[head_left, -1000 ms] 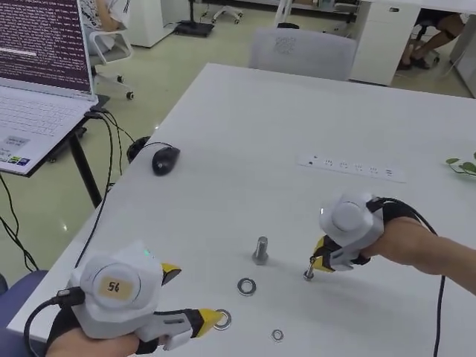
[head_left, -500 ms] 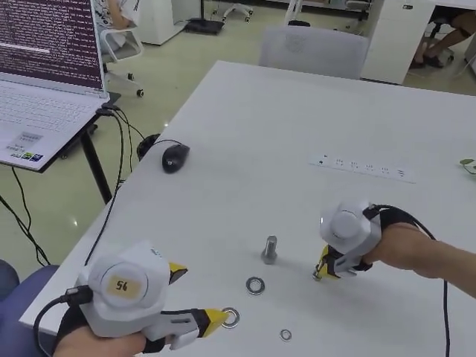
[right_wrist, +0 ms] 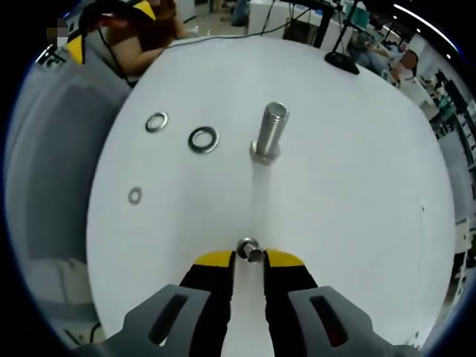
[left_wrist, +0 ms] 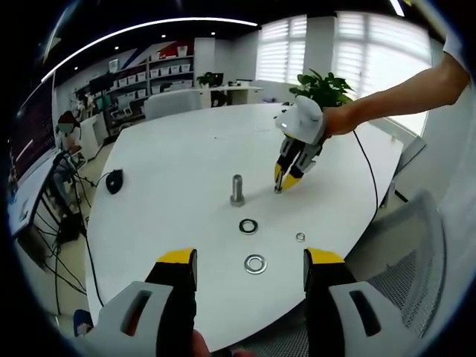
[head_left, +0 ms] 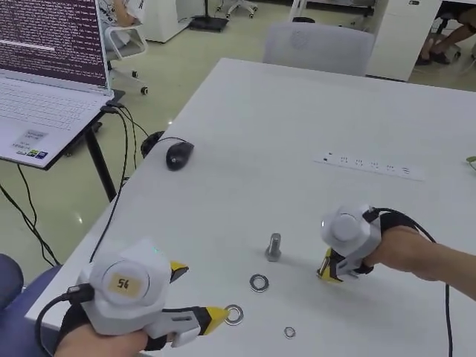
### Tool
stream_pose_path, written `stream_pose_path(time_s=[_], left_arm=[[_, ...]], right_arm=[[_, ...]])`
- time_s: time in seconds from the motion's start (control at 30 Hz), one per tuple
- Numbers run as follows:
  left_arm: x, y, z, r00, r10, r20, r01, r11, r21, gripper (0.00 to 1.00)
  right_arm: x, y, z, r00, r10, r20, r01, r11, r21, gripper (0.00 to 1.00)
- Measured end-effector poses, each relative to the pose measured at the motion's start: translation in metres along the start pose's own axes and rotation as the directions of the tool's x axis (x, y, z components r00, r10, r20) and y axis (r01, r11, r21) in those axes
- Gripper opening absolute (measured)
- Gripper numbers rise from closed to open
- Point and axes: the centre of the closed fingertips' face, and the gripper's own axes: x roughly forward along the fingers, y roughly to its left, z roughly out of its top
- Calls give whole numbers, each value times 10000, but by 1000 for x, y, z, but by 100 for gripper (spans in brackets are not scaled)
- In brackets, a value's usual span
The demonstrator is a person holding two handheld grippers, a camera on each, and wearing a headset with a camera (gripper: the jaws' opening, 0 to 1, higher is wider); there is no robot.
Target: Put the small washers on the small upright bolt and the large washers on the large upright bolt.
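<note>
The large bolt (head_left: 274,247) stands upright on the white table (head_left: 260,134). To its right, my right gripper (head_left: 329,272) points down at the table, shut on the small bolt (right_wrist: 249,250), whose head shows between the yellow tips. My left gripper (head_left: 197,295) is open near the front edge, with one large washer (head_left: 234,314) lying just past its tips, seen between them in the left gripper view (left_wrist: 255,263). A second large washer (head_left: 259,282) lies in front of the large bolt. One small washer (head_left: 289,332) lies near the front edge.
A black mouse (head_left: 179,155) and its cable lie at the table's left side. A white power strip (head_left: 370,166) sits further back. To the left, a laptop (head_left: 44,89) rests on a separate stand. A grey chair (head_left: 316,46) stands behind the table.
The head camera has shifted. My right gripper has tipped further down toward the table with the small bolt, which is now hidden under it in the head view. My left gripper has stayed put.
</note>
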Motion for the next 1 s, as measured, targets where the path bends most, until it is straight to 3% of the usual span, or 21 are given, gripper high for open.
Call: stream_pose_path(time_s=[0.13,0.27,0.5,0.63,0.8,1.0], left_arm=[[1,0,1,10000,-19,23,19,10000,30,57],[2,-1,3,10000,-53,59,53,10000,46,57],[4,-2,5,9999,-139,86,138,9998,115,57],[5,-2,6,9998,-172,92,171,9997,163,58],[5,-1,11,9997,-180,138,177,9996,211,58],[5,1,14,9996,-166,214,163,9997,160,58]], right_arm=[[-14,-4,-1,9982,-372,475,341,9973,646,17],[-22,-2,-13,9959,-642,633,568,9919,1133,18],[-31,15,-31,9926,-794,923,597,9780,1997,18],[-28,30,-34,9914,-560,1182,265,9709,2378,24],[-22,47,-32,9913,-369,1263,68,9730,2308,25],[-14,71,-11,9858,41,1677,-359,9817,1870,25]])
